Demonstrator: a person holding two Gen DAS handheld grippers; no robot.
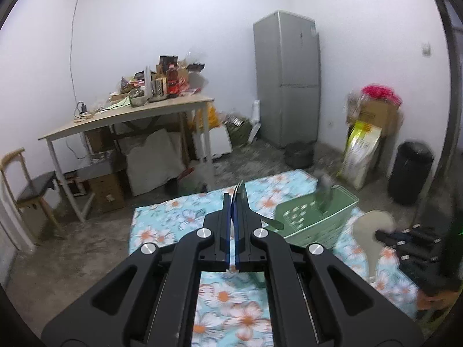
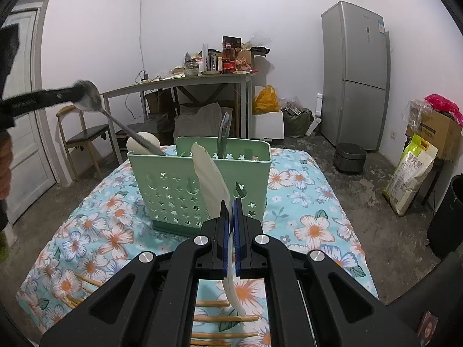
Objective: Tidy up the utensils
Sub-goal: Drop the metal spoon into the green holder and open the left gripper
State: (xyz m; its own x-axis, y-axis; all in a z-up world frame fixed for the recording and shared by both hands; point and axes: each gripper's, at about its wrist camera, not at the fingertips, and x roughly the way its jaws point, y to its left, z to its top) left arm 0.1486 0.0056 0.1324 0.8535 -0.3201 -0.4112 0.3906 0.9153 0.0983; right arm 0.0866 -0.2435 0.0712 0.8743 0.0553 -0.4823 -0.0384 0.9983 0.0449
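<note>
Utensils (image 2: 224, 133) sorted so far, reading the right wrist view from its left edge? (A)

At upper left, the left gripper (image 2: 68, 94) has its fingers clamped on a metal spoon (image 2: 86, 95) by the bowl end. The handle slants down to the rim of the green basket's (image 2: 173, 190) left compartment. Whether the tip is already inside, I cannot tell. (B)

And in the basket itself? (A)

A rounded white piece (image 2: 139, 143) shows at the left compartment. A grey-green utensil stands upright in the back, towards the middle. Those two look done. (B)

Centre of the frame? (A)

The right gripper (image 2: 230, 205) has its fingers together on a white rice paddle (image 2: 208, 173), held in front of the basket with the blade up, not yet in any compartment. (B)

What is left? (A)

Wooden chopsticks (image 2: 225, 318) lie loose on the floral tabletop (image 2: 318, 202) along the bottom edge, some more at lower left. I'd judge the job near halfway: spoon and paddle are in hand, the chopsticks untouched. (B)
</note>
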